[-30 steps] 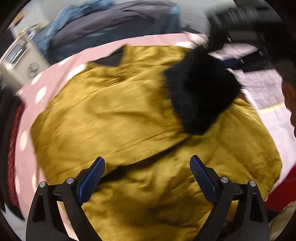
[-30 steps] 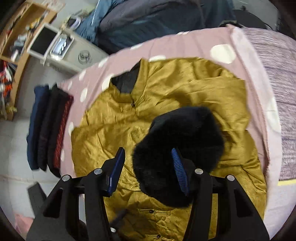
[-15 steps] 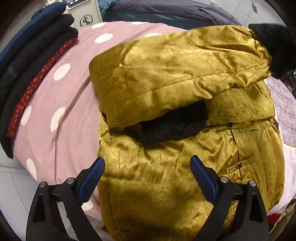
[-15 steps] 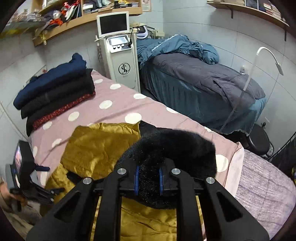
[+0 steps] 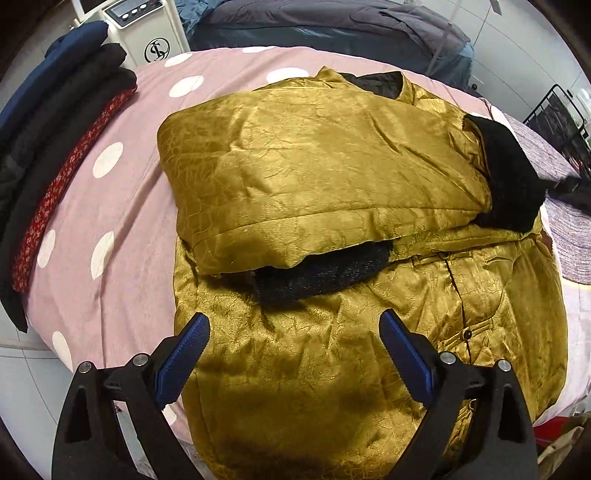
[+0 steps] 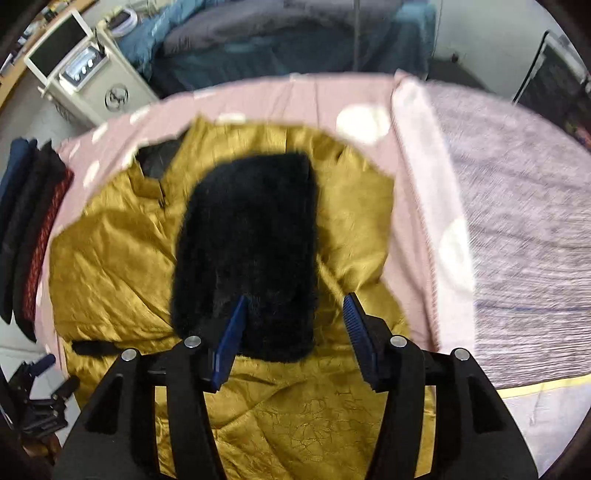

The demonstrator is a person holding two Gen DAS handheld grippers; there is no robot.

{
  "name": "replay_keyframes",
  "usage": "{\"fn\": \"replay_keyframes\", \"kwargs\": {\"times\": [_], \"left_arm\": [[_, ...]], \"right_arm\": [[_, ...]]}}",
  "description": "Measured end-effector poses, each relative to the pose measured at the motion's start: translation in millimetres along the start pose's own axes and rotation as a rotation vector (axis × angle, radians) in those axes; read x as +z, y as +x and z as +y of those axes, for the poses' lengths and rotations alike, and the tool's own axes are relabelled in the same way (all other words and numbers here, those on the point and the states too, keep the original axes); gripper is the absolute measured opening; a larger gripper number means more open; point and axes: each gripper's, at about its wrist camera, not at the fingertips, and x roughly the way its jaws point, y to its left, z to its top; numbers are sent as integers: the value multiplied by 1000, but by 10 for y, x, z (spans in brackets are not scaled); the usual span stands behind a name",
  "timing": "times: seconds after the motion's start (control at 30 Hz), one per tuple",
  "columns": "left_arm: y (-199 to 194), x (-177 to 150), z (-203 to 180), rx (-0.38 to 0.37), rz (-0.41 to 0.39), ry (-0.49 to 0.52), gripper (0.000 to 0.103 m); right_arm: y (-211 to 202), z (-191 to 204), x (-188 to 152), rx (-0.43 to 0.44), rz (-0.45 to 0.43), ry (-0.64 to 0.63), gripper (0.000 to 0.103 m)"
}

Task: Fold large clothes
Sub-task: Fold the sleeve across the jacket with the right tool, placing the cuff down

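**Gold jacket on the spotted bed, both tongs spread and empty**

The left gripper [image 5: 293, 343] hangs over the lower half of the gold jacket [image 5: 332, 177], its blue pads wide apart with nothing between them. Just ahead of its tips a black fur cuff [image 5: 321, 273] pokes out from under a sleeve that lies folded across the jacket's chest. Farther ahead and to the right, a second black fur cuff [image 5: 513, 184] rests at the end of that sleeve. The frog buttons of the front placket run just right of the right-hand finger.

The right gripper [image 6: 293, 314] is also parted, holding nothing; the view is smeared, so whether its left pad brushes the fur is hard to say. The cuff [image 6: 247, 251] sits directly ahead of and between its tips, lying on the jacket [image 6: 110, 266].

The jacket lies on a pink polka-dot blanket [image 5: 110, 206]. Far to the left of the left gripper is a stack of folded dark clothes [image 5: 55, 147]. Beyond it stands a white machine [image 5: 147, 33], and a grey-blue bed [image 5: 332, 26] lies past the blanket's far edge.
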Motion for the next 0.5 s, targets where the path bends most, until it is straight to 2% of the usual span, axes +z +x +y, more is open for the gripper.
{"fn": "replay_keyframes", "kwargs": {"times": [0.1, 0.2, 0.37, 0.5], "left_arm": [[10, 10, -45, 2, 0, 12, 91], [23, 19, -84, 2, 4, 20, 91], [26, 8, -120, 25, 8, 43, 91], [52, -29, -77, 21, 22, 22, 91]], "right_arm": [[-118, 318, 38, 9, -54, -152, 54], [61, 593, 11, -4, -19, -304, 54], [558, 636, -135, -96, 132, -341, 54], [872, 528, -212, -111, 199, -318, 54]]}}
